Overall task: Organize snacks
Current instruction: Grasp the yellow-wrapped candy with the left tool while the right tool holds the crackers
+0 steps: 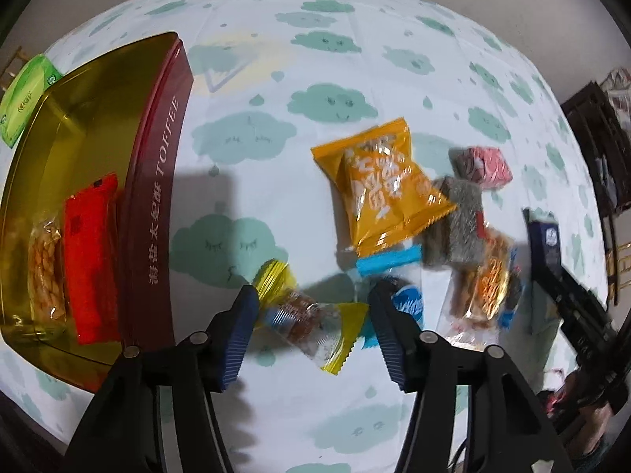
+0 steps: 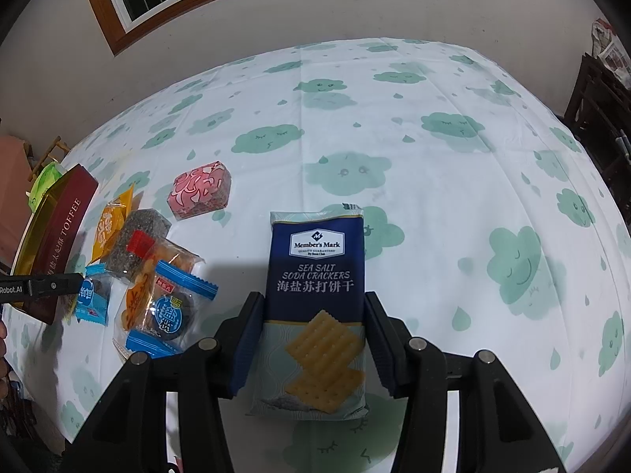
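Note:
A small clear snack with yellow ends (image 1: 303, 315) lies on the cloud-print cloth between the blue pads of my left gripper (image 1: 313, 295). The pads stand close at each end without clearly pressing on it. Left of it stands the maroon toffee tin (image 1: 154, 197), open, with a red packet (image 1: 92, 256) and a clear packet of twisted sticks (image 1: 45, 268) inside. My right gripper (image 2: 313, 299) is shut on a navy soda crackers packet (image 2: 315, 276), held upright above the cloth. Its fingers and the packet (image 1: 546, 236) show at the right of the left wrist view.
Loose snacks lie in a pile: an orange packet (image 1: 386, 193), a grey sesame block (image 1: 457, 228), a pink box (image 2: 199, 191), blue wrapped biscuits (image 2: 169, 311). A green tissue pack (image 1: 23, 98) sits behind the tin. Dark furniture (image 2: 599, 110) stands at the right.

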The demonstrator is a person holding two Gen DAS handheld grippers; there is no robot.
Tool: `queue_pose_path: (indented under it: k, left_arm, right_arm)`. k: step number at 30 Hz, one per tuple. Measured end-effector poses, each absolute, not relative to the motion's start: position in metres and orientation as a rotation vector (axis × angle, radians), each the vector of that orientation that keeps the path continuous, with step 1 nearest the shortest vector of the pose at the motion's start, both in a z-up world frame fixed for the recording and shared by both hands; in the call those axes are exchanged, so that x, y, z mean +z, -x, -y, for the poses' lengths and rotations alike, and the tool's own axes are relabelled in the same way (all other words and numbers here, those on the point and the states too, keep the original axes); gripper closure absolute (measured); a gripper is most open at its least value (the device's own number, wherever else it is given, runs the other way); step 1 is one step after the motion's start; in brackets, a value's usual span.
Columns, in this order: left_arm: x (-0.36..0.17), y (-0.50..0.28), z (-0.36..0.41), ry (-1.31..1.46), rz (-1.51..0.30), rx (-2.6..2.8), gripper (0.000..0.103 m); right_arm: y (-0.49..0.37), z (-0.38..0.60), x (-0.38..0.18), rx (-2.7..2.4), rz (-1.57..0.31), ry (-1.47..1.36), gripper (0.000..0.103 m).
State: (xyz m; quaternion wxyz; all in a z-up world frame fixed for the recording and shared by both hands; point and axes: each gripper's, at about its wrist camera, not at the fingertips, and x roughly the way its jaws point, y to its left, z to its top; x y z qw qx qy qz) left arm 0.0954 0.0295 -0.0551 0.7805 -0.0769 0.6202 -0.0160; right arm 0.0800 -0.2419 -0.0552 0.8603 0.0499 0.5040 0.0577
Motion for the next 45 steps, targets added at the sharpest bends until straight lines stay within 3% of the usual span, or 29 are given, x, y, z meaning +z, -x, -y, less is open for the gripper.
queue_pose_path:
  k: [11, 14, 20, 24, 25, 27, 32, 40, 45]
  left_arm:
    - [-0.053, -0.075, -0.030, 0.118, -1.299, -0.077, 0.060]
    - [-0.049, -0.070, -0.031, 0.069, -1.273, -0.086, 0.076]
    - [-0.047, -0.065, -0.037, 0.099, -1.268, -0.120, 0.080]
    - [-0.049, -0.058, -0.034, 0.062, -1.272, -0.145, 0.076]
    - [-0.049, -0.054, -0.032, 0.035, -1.269, -0.147, 0.073]
    - [-0.049, -0.051, -0.031, 0.024, -1.264, -0.161, 0.052]
    - [-0.047, -0.045, -0.029, 0.008, -1.253, -0.185, 0.044]
    - [-0.055, -0.039, -0.026, -0.022, -1.256, -0.184, 0.045]
    - [-0.054, -0.039, -0.031, -0.003, -1.255, -0.188, 0.052]
  right_arm:
    - [-0.080, 0.242, -0.056, 0.120, -1.058, -0.101, 0.050]
    - [-0.080, 0.242, -0.056, 0.120, -1.058, -0.099, 0.050]
    - [-0.080, 0.241, -0.057, 0.117, -1.060, -0.090, 0.050]
    - [-0.080, 0.240, -0.057, 0.115, -1.060, -0.088, 0.050]
    - [-0.080, 0.241, -0.058, 0.115, -1.060, -0.088, 0.050]
    - [-0.080, 0.240, -0.058, 0.116, -1.060, -0.087, 0.050]
    - [-0.080, 0.240, -0.058, 0.116, -1.060, -0.084, 0.050]
    - [-0.079, 0.241, -0.058, 0.111, -1.057, -0.086, 0.050]
    - [-0.079, 0.241, -0.059, 0.110, -1.056, -0.087, 0.050]
